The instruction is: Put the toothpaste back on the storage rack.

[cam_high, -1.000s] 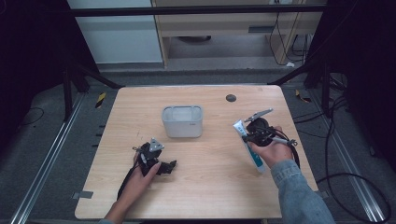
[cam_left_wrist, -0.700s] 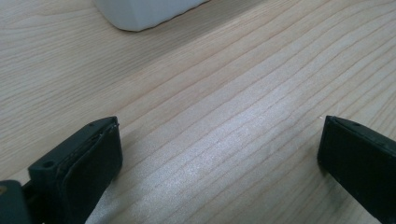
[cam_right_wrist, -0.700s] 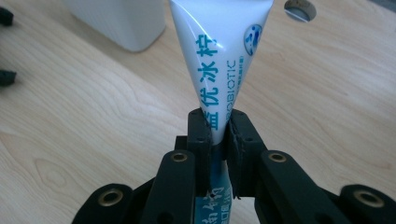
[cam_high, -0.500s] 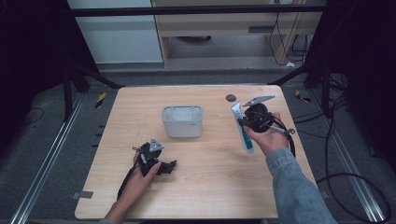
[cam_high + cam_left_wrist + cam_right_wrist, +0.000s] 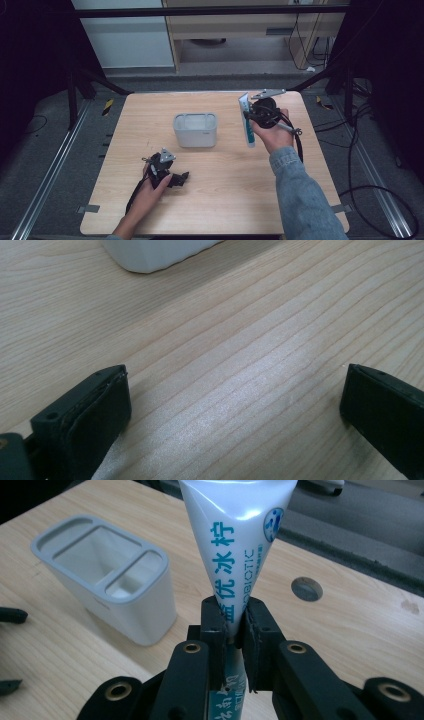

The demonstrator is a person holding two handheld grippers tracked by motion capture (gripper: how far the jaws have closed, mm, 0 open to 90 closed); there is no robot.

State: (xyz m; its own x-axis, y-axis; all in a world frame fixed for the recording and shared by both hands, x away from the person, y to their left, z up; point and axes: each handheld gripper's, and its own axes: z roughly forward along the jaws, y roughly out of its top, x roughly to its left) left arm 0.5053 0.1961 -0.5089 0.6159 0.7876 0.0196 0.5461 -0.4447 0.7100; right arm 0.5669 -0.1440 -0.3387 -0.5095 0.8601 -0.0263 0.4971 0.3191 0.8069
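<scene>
right gripper (image 5: 234, 630): pinching the toothpaste tube (image 5: 235, 540) mid-body, lifted clear of the table (image 5: 240, 200)
tube position: right of the white holder (image 5: 195, 130), apart from it, off the table
left gripper (image 5: 167, 172): jaws spread, nothing between, resting low on the table near its front-left

I see a light wood table (image 5: 215, 210) w/ a white 2-compartment holder (image 5: 195, 129) upright near its centre, and the left gripper (image 5: 170, 176) resting on the top nearer me, left of centre.
</scene>
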